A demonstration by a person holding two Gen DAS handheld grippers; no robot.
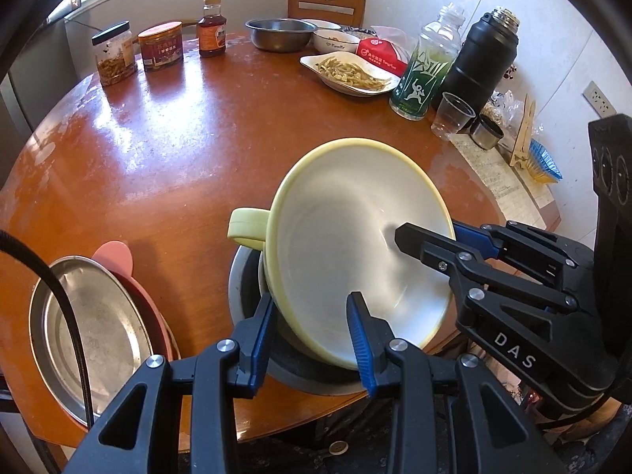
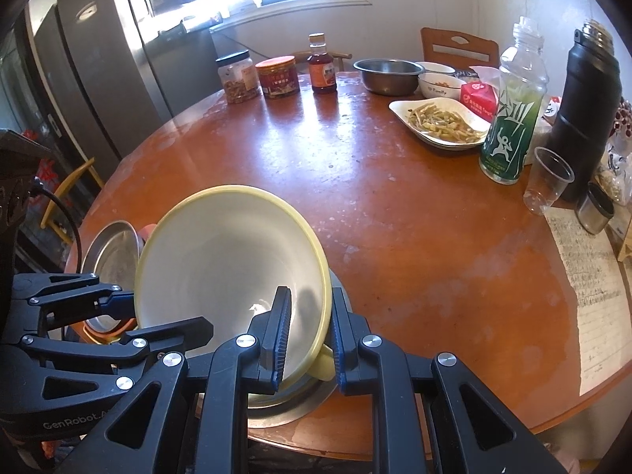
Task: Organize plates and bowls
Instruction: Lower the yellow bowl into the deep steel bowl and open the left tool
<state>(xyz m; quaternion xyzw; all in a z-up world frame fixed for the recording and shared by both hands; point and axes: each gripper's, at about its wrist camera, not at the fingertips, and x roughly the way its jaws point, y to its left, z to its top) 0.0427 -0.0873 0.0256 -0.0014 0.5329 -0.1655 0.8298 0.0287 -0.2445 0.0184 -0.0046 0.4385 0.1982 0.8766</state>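
Note:
A pale yellow bowl (image 1: 355,237) with a white inside is held tilted over a steel bowl (image 1: 252,300) at the near table edge. A yellow cup handle (image 1: 247,229) shows between them. My left gripper (image 1: 314,335) has its jaws on either side of the yellow bowl's near rim. My right gripper (image 2: 308,324) is shut on the same bowl's rim (image 2: 237,268), one finger inside and one outside; it also shows in the left wrist view (image 1: 442,245). A steel plate (image 1: 91,324) lies on a pink plate (image 1: 118,252) at the left.
The round brown table (image 1: 197,138) carries jars (image 1: 118,55), a sauce bottle (image 1: 212,27), a steel basin (image 1: 282,33), a dish of food (image 1: 351,73), a green bottle (image 1: 426,67), a black flask (image 1: 486,55), a plastic cup (image 1: 452,116) and papers (image 1: 497,173) at the right edge.

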